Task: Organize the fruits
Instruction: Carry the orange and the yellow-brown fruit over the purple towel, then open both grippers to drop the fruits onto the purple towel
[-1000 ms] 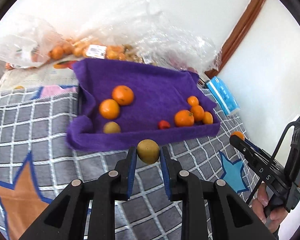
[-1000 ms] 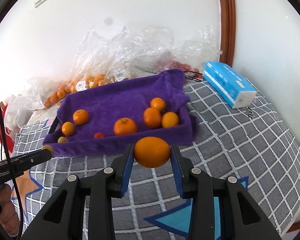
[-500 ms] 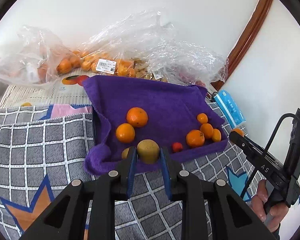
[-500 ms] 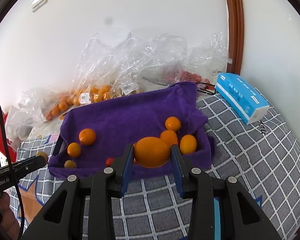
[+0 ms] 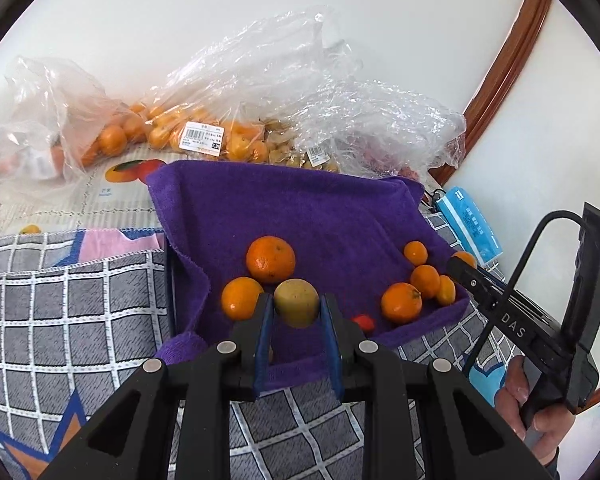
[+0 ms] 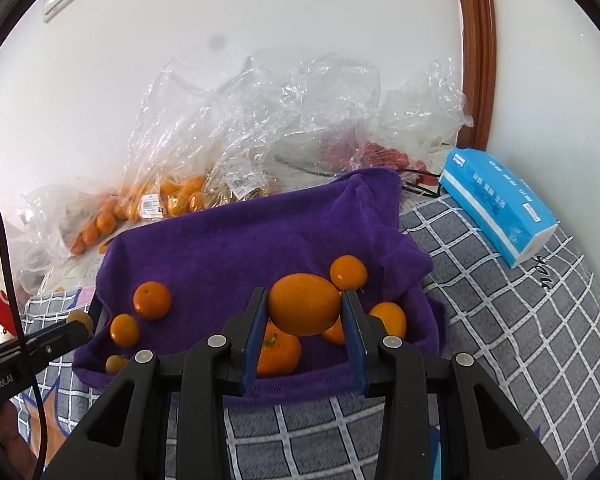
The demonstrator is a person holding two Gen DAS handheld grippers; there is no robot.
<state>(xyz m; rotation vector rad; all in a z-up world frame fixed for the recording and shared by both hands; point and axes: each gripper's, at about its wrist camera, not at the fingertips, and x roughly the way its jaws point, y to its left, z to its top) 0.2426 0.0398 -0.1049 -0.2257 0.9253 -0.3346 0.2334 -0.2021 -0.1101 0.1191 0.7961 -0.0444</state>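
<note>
Both my grippers pinch fruit above the purple towel-lined tray point(image 5: 320, 208): left gripper point(image 5: 296, 312) a round yellow-green fruit point(image 5: 296, 306), right gripper point(image 6: 305, 312) an oval orange point(image 6: 304, 304).

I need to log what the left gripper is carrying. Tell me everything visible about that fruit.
The yellow-green fruit is small, round and dull-skinned, with faint brownish mottling. It is clamped on both sides between the blue pads of the left gripper, raised over the near edge of the purple towel, in front of two oranges. Only the pads touch it.

"DAS" on right tongs point(image 5: 466, 266) body; "GenRobot.AI" on left tongs point(image 6: 78, 322) body; bag labels point(image 5: 203, 140) unreadable.
</note>
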